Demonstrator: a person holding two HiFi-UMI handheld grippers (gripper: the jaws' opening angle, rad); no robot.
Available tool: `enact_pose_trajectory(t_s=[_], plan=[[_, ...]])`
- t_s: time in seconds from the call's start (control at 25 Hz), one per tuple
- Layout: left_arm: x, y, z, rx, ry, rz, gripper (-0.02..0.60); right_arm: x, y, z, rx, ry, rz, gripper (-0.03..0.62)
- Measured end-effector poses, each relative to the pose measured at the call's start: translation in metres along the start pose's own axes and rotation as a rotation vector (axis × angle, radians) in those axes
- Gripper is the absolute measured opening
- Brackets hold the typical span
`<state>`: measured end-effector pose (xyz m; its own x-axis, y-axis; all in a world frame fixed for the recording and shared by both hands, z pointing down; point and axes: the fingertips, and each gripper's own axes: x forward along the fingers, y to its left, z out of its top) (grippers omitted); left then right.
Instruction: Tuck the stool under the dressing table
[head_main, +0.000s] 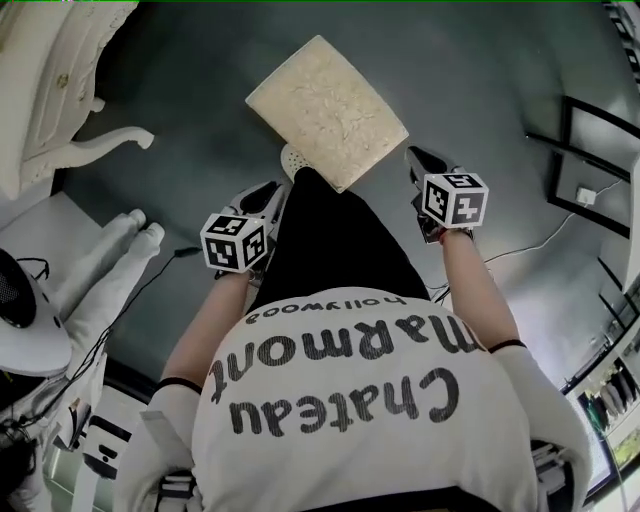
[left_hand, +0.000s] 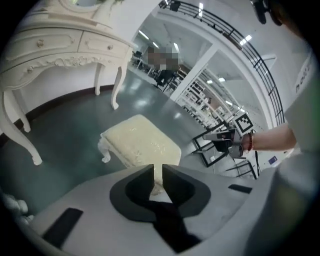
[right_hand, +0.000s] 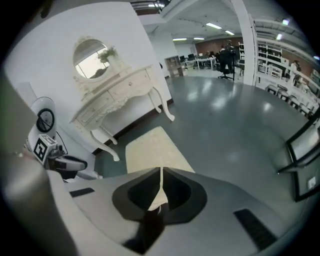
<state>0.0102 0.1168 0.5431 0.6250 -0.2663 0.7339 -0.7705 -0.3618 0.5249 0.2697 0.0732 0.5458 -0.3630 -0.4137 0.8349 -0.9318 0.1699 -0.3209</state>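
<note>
My left gripper (head_main: 262, 196) and right gripper (head_main: 421, 160) both have their fingers pressed together on nothing, 1 either side of the near corner of the stool (head_main: 328, 108), not touching it. It stands on the floor, well apart from the dressing table (head_main: 70, 70) at far left. I'd seat both closed tips on its near edges and push evenly, steering left between the legs

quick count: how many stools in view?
1. The cream stool stands on the grey floor just ahead of the person, clear of the dressing table at the head view's upper left. No other shows; one could sit outside the frames.
</note>
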Motion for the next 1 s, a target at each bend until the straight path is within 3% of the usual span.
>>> enact_pose_trajectory(t_s=[0.08,0.16,0.2,0.24,0.28,0.48,0.6,0.72,0.84,0.96,1.0], plan=[[0.02,0.018,-0.015,-0.006,0.087,-0.013,0.06,0.023,-0.022,-0.024,0.031,0.074,-0.028,0.029],[0.043,0.032,-0.031,-0.012,0.169,-0.029,0.229,0.042,-0.044,-0.044,0.05,0.142,-0.054,0.038],[0.054,0.036,-0.038,-0.009,0.202,-0.038,0.273,0.051,-0.054,-0.054,0.055,0.18,-0.064,0.089],[0.065,0.039,-0.045,-0.012,0.224,-0.052,0.279,0.058,-0.063,-0.063,0.056,0.219,-0.07,0.219],[0.077,0.039,-0.051,-0.026,0.235,-0.07,0.281,0.065,-0.071,-0.07,0.055,0.252,-0.07,0.241],[0.125,0.027,-0.083,-0.188,0.298,-0.191,0.284,0.097,-0.084,-0.068,0.062,0.255,0.008,0.264],[0.14,0.013,-0.099,-0.228,0.344,-0.252,0.284,0.114,-0.078,-0.072,0.073,0.29,0.056,0.264],[0.162,0.01,-0.097,-0.256,0.332,-0.258,0.284,0.128,-0.086,-0.072,0.039,0.328,0.018,0.289],[0.181,0.003,-0.093,-0.345,0.324,-0.286,0.285,0.139,-0.089,-0.072,0.029,0.351,-0.009,0.312],[0.191,0.003,-0.097,-0.369,0.393,-0.278,0.288,0.143,-0.086,-0.075,0.041,0.378,0.01,0.311],[0.193,0.006,-0.098,-0.37,0.416,-0.266,0.246,0.143,-0.086,-0.075,0.039,0.385,0.013,0.311]])
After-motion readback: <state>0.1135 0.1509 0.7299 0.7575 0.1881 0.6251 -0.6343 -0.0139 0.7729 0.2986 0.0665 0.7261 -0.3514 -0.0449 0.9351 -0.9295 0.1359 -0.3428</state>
